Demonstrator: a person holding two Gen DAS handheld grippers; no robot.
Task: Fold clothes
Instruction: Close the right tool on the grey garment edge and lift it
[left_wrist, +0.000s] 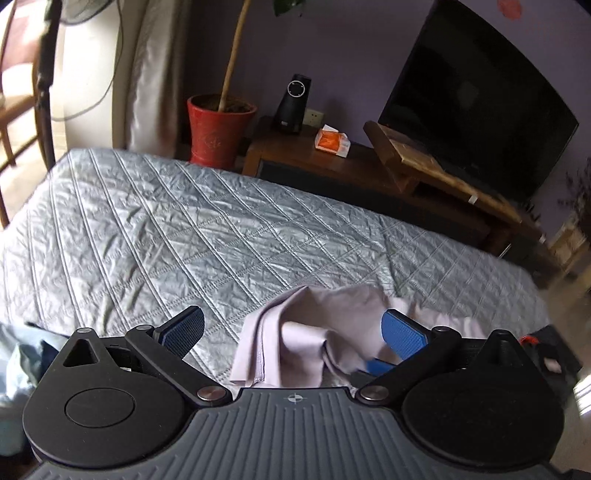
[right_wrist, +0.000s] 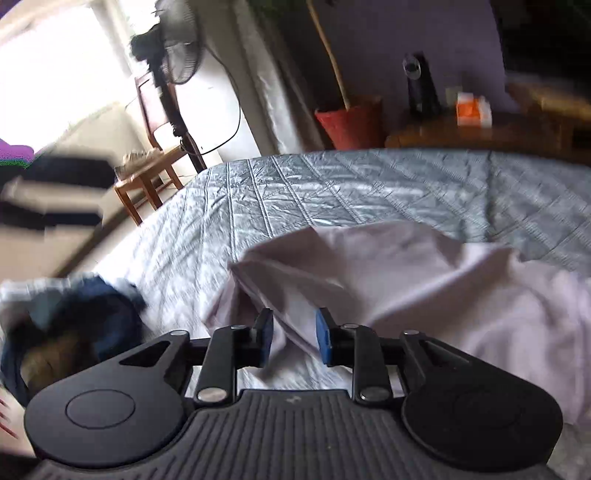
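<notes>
A lilac garment (left_wrist: 314, 332) lies crumpled at the near edge of the grey quilted bed (left_wrist: 166, 221). My left gripper (left_wrist: 293, 334) stands wide open around a raised fold of it; the cloth brushes the right blue pad (left_wrist: 402, 338). In the right wrist view the same lilac garment (right_wrist: 424, 280) spreads across the bed (right_wrist: 369, 184) to the right. My right gripper (right_wrist: 294, 336) has its jaws narrowly apart, with a hanging fold of the lilac cloth running between the pads; I see no pinch on it.
A heap of dark blue and pale clothes (right_wrist: 92, 314) sits at the bed's left edge. Beyond the bed are a red plant pot (left_wrist: 218, 129), a wooden TV stand (left_wrist: 369, 162) with a television (left_wrist: 480, 103), a standing fan (right_wrist: 177, 55) and a wooden chair (right_wrist: 155, 166).
</notes>
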